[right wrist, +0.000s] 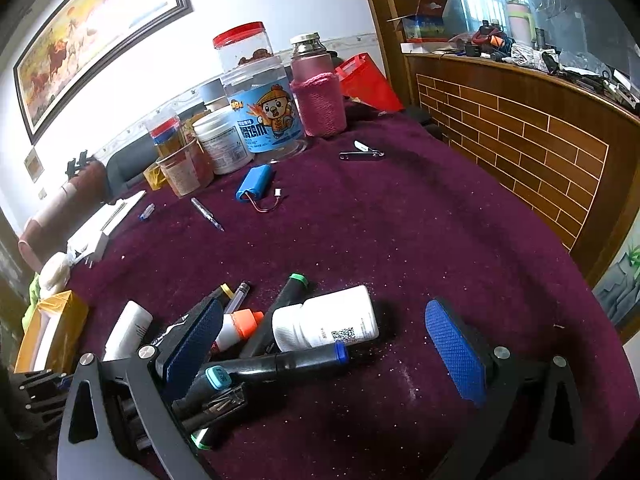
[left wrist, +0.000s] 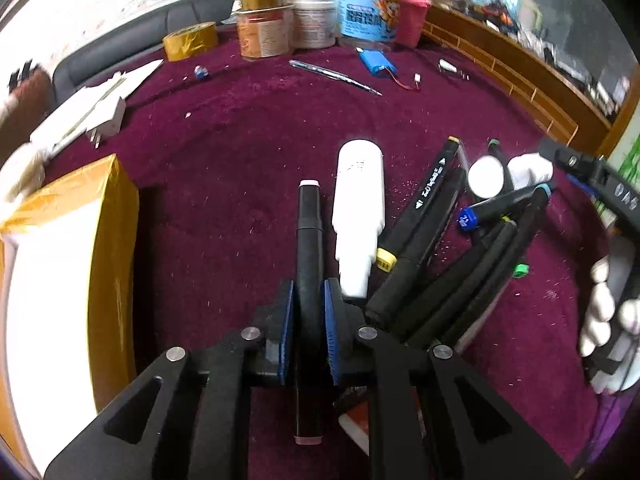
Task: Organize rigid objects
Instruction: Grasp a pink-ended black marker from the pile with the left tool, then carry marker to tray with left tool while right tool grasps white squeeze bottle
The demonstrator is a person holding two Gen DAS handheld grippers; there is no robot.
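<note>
My desk (right wrist: 400, 220) carries a maroon cloth, with all items lying on it. Clock directions are read within each wrist view.

A yellow-taped box (left wrist: 72, 264) with a white inside sits at 9 o'clock in the left view, open side up, well apart from the pens.

Jars cluster at 12 o'clock on the far edge: a blue-labelled clear jar (right wrist: 264, 120), a pink knit-sleeved bottle (right wrist: 318, 96) just beside it and a white tub (right wrist: 222, 142) in front.

My left tool (left wrist: 310, 312) is clamped on a black marker (left wrist: 309, 248). Both blue pads press its barrel. The pink-capped end points to 12 o'clock, and the other end runs back under the tool.

My right tool (right wrist: 324, 344) stands wide open, holding nothing, and its blue pads (right wrist: 454, 350) are well apart. Its left pad lies against the marker pile.

A white tube (left wrist: 360, 208) lies just right of the held marker, parallel to it.

A white pill bottle (right wrist: 328, 318) lies on its side at the centre of the right view, resting on the pile.

The pile of black markers (left wrist: 452, 264) fans out at 3 o'clock in the left view. One with a blue cap (right wrist: 304, 360) lies across below the pill bottle.

A small orange-capped bottle (right wrist: 240, 326) lies touching my right tool's left pad.

A blue battery pack (right wrist: 254, 184) with a red wire lies toward 12 o'clock. A pen (right wrist: 206, 213) lies near it at 10 o'clock.
</note>
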